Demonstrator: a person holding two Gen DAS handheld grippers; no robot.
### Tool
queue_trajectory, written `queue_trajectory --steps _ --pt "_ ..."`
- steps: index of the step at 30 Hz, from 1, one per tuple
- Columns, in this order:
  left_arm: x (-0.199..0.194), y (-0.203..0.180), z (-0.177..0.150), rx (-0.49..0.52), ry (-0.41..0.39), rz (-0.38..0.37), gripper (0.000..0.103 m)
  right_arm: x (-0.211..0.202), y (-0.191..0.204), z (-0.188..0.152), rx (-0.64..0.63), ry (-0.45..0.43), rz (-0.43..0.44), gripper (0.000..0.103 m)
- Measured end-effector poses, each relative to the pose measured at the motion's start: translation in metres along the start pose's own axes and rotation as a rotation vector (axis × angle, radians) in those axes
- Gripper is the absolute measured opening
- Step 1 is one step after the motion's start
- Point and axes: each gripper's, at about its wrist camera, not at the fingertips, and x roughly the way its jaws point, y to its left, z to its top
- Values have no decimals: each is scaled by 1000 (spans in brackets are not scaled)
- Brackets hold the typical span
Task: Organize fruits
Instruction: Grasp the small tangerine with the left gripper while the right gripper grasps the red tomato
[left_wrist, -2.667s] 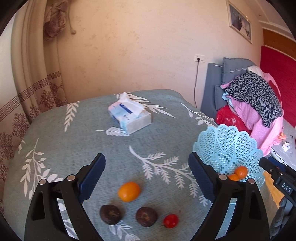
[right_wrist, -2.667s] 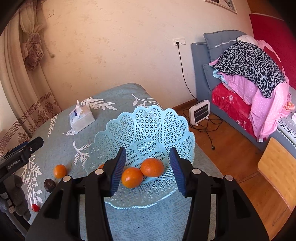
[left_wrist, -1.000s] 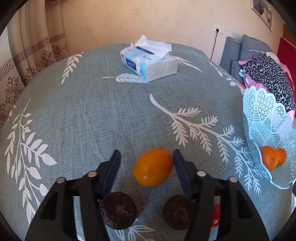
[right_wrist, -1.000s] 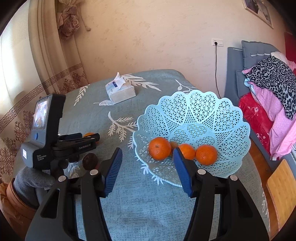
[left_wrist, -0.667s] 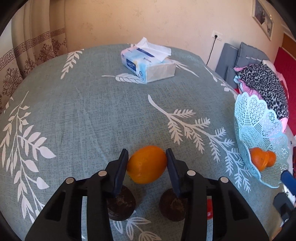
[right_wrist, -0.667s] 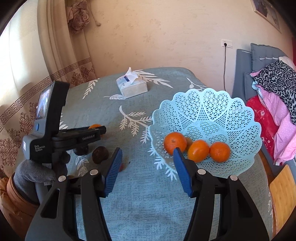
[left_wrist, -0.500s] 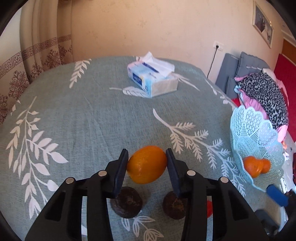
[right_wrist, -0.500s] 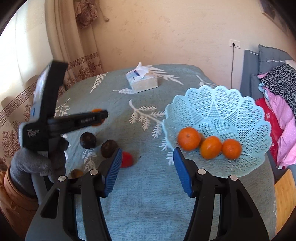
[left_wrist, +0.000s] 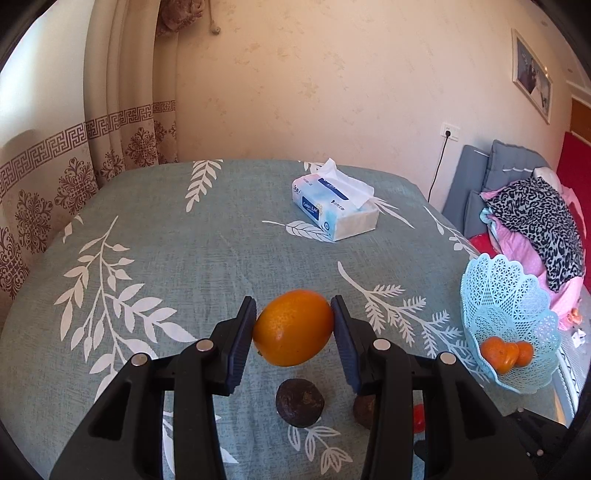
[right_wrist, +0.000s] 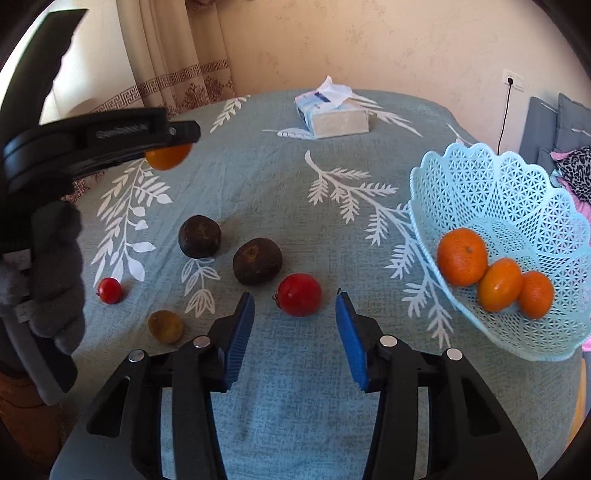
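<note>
The left tongs (left_wrist: 294, 334) were clamped on an orange (left_wrist: 293, 326), both pads pressed against its sides, and the fruit hung clear of the table (left_wrist: 184, 258) with its shadow on the cloth below. From the right wrist view the same tongs showed at the upper left, held by a gloved hand (right_wrist: 55, 273), the orange peeking out under the black finger.

The right tongs (right_wrist: 294, 332) had just been closing but gripped nothing; the blue pads stood apart, with a large red tomato (right_wrist: 299, 294) on the cloth just beyond their tips, not touched by either pad.

Just past the tomato lay two dark brown round fruits (right_wrist: 257, 266) (side by side, not touching). Toward the near left edge of the table sat a small red tomato (right_wrist: 109, 290) and, close to it, a small yellowish-brown fruit (right_wrist: 165, 326).

At the right edge of the table stood a pale blue lattice basket (right_wrist: 517, 206), tilted in the fisheye view, holding three oranges (right_wrist: 495, 275) bunched together at its low side.

A tissue box (right_wrist: 334, 114) rested near the far edge of the table, a white tissue sticking up from it. The table wore a grey-green cloth with white leaf prints.
</note>
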Motion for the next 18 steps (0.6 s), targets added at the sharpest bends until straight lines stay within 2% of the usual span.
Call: queue_trajectory --steps 7,11,18 --pt "0 -2 -2 5 7 -5 42 18 -1 5 -17 42 -22 41" --pt "1 -5 -4 13 9 -7 42 28 0 6 -26 67 -18 31" --pt "4 -5 -6 14 18 -6 42 21 2 2 -28 54 -10 30"
